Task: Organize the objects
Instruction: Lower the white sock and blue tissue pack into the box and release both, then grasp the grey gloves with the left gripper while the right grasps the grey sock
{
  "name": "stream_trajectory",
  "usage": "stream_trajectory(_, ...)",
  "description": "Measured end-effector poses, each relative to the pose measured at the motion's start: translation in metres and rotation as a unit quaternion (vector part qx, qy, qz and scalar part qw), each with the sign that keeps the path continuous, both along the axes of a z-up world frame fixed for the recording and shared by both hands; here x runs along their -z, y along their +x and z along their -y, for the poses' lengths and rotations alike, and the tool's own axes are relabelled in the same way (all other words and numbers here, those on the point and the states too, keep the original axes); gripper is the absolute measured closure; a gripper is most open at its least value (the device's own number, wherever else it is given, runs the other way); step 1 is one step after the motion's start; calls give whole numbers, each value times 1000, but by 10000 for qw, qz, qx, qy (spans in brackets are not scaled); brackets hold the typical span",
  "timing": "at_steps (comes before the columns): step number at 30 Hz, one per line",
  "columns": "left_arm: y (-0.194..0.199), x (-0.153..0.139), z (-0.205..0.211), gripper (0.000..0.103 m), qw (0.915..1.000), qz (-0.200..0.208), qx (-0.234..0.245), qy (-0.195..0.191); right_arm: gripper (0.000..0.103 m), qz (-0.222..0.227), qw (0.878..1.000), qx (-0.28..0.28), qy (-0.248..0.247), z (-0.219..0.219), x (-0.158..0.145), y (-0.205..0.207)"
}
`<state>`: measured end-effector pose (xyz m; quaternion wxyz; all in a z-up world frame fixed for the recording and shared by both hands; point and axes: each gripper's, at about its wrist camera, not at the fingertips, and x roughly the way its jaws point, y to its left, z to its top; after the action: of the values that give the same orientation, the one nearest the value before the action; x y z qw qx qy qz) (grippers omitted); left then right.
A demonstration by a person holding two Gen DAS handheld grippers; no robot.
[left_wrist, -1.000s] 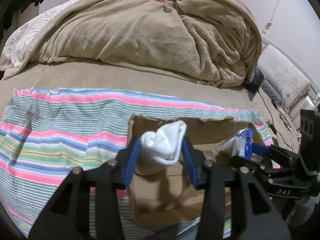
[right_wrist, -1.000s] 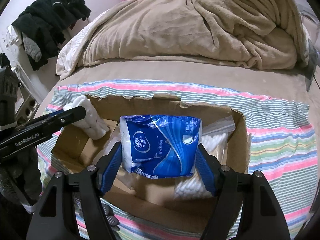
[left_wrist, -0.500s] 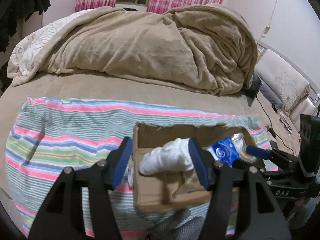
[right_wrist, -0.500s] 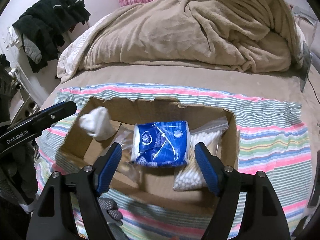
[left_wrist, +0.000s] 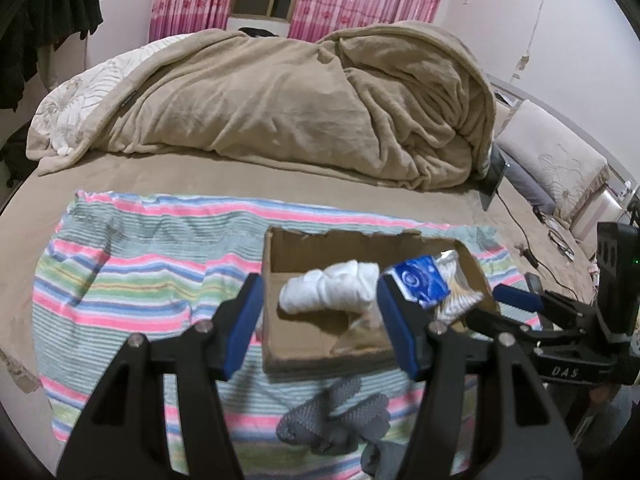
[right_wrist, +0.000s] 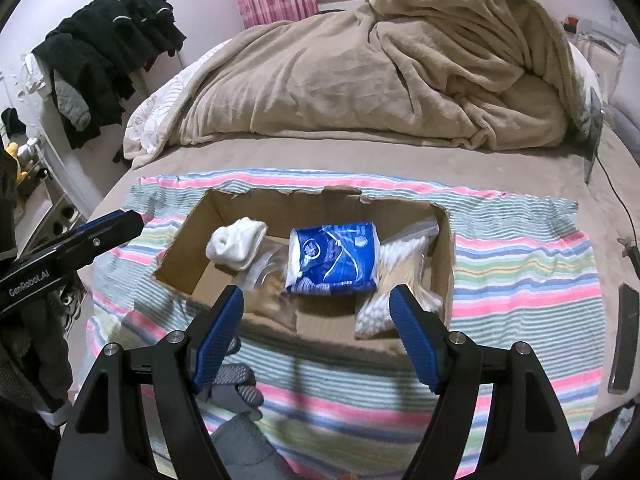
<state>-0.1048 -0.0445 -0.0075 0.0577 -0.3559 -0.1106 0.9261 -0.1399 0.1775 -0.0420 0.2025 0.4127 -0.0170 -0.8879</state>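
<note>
Hovering above a striped towel (right_wrist: 520,280), the left gripper (left_wrist: 320,320) and right gripper (right_wrist: 316,328) both stand spread and empty, the left's jaws having just opened. A grey knit glove (left_wrist: 336,420) at 6 o'clock is partly cut off. Beyond, a torn cardboard box (right_wrist: 320,200) holds a rolled white sock (right_wrist: 236,244) at 9 o'clock, a glossy blue tissue pack (right_wrist: 336,256) centre, and a clear bag of cotton swabs (right_wrist: 400,272) at 3 o'clock. A rumpled beige blanket (right_wrist: 360,80) fills 12 o'clock.
</note>
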Motion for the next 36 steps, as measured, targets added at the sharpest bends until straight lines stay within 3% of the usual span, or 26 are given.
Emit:
stream_trajectory(16, 49, 10, -5, 43, 9999, 158, 54, 31, 25, 52, 10000, 6, 36, -7, -1, 43)
stream_trajectory(36, 87, 65, -7, 43, 9968, 776, 52, 180, 25, 613, 9973, -326, 237, 10, 46, 81)
